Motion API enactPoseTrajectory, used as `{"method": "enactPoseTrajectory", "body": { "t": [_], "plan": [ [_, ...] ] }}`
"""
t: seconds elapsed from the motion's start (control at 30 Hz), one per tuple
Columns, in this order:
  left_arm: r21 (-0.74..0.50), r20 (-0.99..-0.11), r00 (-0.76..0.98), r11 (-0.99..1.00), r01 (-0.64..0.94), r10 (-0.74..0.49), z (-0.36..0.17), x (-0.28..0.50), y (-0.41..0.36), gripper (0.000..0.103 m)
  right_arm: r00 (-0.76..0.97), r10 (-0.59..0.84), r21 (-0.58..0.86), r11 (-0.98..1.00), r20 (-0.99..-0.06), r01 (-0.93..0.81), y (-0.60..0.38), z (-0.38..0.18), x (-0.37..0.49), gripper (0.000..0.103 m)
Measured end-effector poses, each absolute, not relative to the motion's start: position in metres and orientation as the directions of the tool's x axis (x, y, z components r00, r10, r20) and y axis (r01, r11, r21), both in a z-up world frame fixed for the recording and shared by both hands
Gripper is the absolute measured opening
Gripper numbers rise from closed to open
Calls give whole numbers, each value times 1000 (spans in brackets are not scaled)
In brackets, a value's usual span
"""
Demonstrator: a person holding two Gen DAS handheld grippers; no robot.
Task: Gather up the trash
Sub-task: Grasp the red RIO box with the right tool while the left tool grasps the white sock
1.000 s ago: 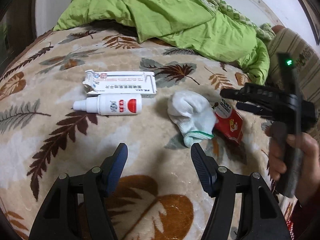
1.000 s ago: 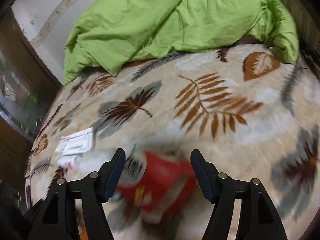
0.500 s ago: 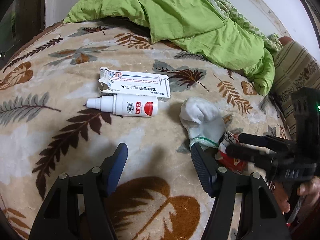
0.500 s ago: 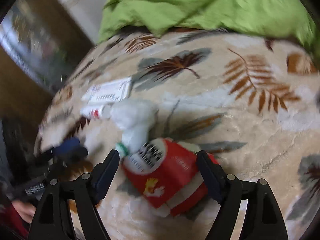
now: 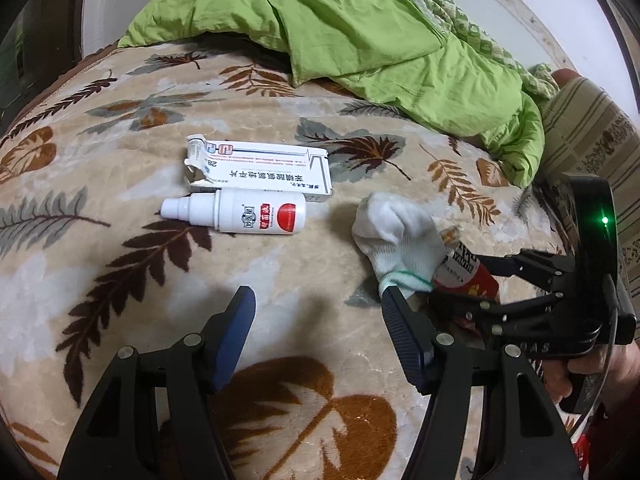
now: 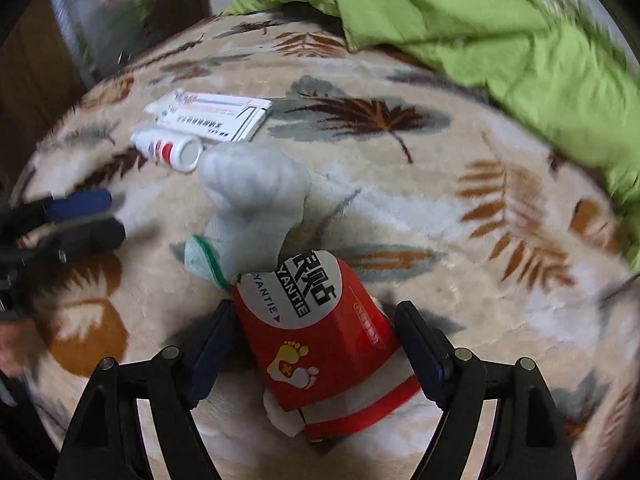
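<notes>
A red packet (image 6: pixel 320 336) with a yellow footprint mark lies on the leaf-patterned blanket (image 5: pixel 100 280), partly under a white glove (image 6: pixel 256 196). My right gripper (image 6: pixel 316 320) straddles the packet and its jaws are closing. The left pad is at the packet's edge, and a small gap shows on the right side. Further left lie a white bottle (image 5: pixel 248 214) with a red label and an opened white medicine carton (image 5: pixel 260 168), side by side. My left gripper (image 5: pixel 316 308) hovers open over bare blanket in front of the glove (image 5: pixel 400 236), holding nothing.
A crumpled green quilt (image 5: pixel 360 32) covers the back of the bed. A striped pillow (image 5: pixel 588 128) lies at the far right. A person's hand (image 5: pixel 624 368) holds the right gripper's handle at the right edge. Dark wooden furniture (image 6: pixel 36 60) stands beyond the bed's left side.
The right gripper rolled and came down over the red packet, which now sits between its jaws. The left gripper has stayed put and open.
</notes>
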State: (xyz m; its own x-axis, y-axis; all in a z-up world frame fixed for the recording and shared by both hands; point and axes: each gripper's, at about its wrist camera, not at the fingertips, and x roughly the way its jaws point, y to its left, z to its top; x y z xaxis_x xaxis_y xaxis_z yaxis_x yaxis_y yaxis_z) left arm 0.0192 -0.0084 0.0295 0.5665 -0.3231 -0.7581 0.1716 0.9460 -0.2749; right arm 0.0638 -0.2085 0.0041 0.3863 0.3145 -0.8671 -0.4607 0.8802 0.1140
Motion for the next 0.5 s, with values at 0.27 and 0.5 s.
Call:
{"method": "enactPoseTrajectory", "body": {
  "t": [0.27,0.5],
  "plan": [
    [-305,-747,542,923,235,-385,29,20,-30,65,515,229,163,972,-826,-169,-235,22,24,44],
    [-295,-732,559,921,256,-389,28,40,-56,64,646,183,376,910,-741,174,-263,46,-54,43]
  ]
}}
